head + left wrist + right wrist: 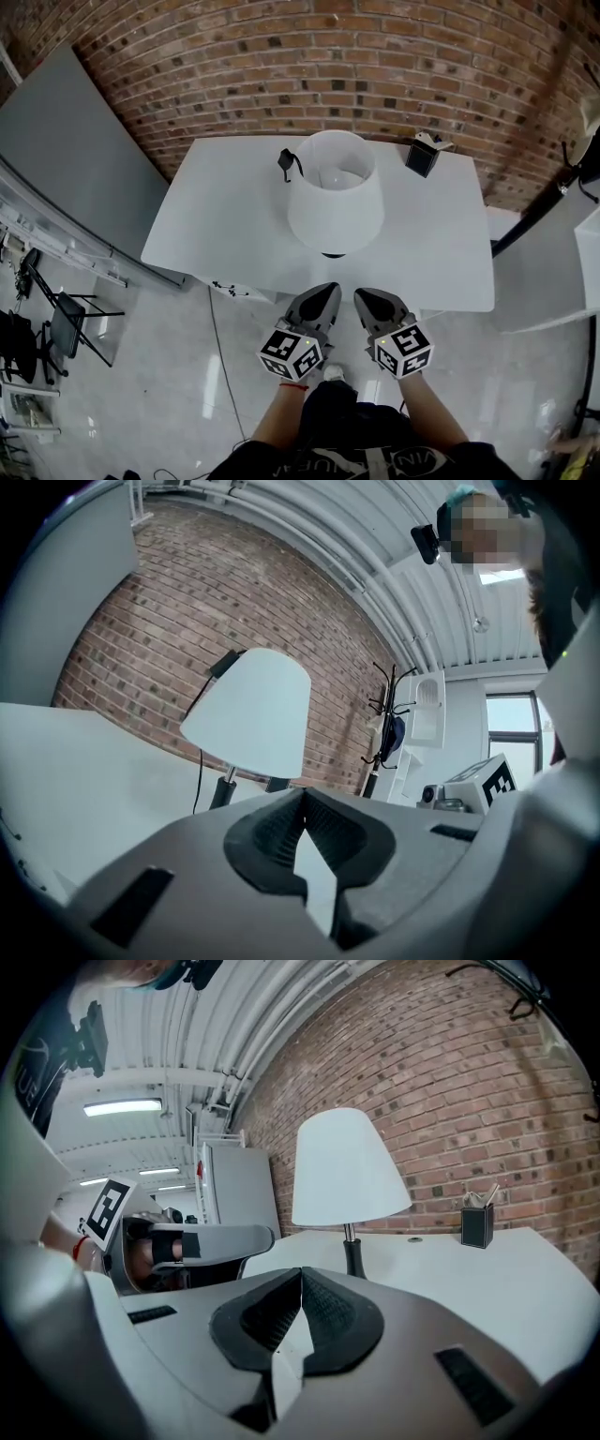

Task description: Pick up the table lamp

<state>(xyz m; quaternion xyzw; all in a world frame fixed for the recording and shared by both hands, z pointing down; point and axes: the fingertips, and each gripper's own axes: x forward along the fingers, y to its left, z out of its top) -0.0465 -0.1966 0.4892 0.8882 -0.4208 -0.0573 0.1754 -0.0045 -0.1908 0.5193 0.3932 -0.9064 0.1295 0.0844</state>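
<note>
white table lamp (pixel 335 202) stands upright about mid-way across the white table (pixel 225 220). the shade hides most of the stem, and the dark base only peeks out at the shade's 6 o'clock. black cord (pixel 287 165) sits at the shade's 10 o'clock. small black holder (pixel 422 157) is near the table's 1 o'clock corner, well apart from the lamp. brick wall (pixel 281 66) runs behind the table at 12 o'clock.

left gripper (pixel 328 292) and right gripper (pixel 364 298) are side by side at the lamp's 6 o'clock, by the table's near edge. both tips point at the lamp and neither touches it. left jaws are pressed together with nothing between them. right jaws are the same, closed and empty.

left gripper view has the lamp at 11 o'clock above the jaws. right gripper view has it at 12 o'clock, with the holder out at 3 o'clock.
</note>
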